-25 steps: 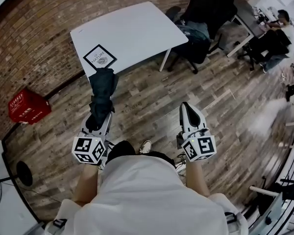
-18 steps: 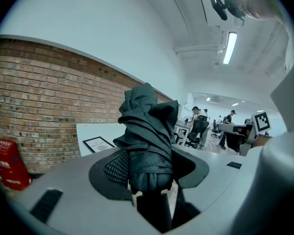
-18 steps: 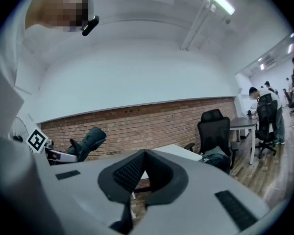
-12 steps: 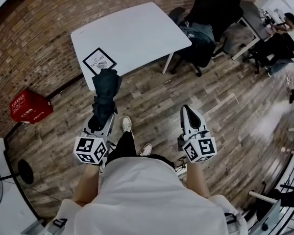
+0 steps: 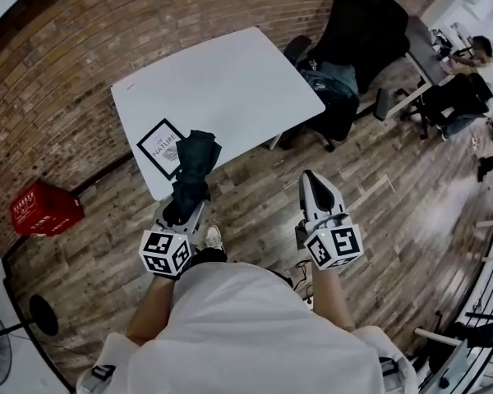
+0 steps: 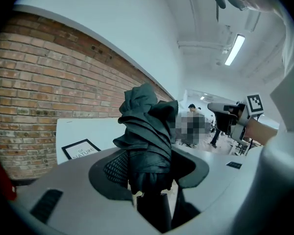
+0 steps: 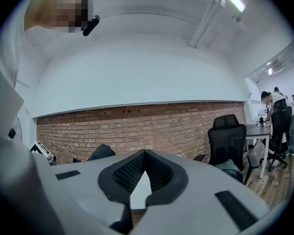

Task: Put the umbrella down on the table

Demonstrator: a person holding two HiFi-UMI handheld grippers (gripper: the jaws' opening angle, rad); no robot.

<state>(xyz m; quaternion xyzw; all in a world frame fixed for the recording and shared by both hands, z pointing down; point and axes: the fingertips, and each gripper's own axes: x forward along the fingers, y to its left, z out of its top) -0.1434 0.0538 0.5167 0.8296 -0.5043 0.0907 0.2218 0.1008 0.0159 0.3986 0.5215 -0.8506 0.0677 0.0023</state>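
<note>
Carry step: left hand-held gripper (image 5: 184,209) clamps umbrella (image 5: 194,161) at worktop (image 5: 230,80) near edge. Right hand-held gripper (image 5: 314,184) clenched, empty. Next: lower, release.

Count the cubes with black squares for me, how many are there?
2. One cube sits on the left gripper, holding the umbrella; the other cube sits on the shut, empty right gripper. None seems hidden.

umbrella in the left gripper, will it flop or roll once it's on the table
The umbrella is folded, its loose cloth bunched in creases, so the cloth will probably sag around a stiff core. It juts out from the left gripper without drooping, so it seems light. Its lumpy folds should keep it from rolling far on the table.
</note>
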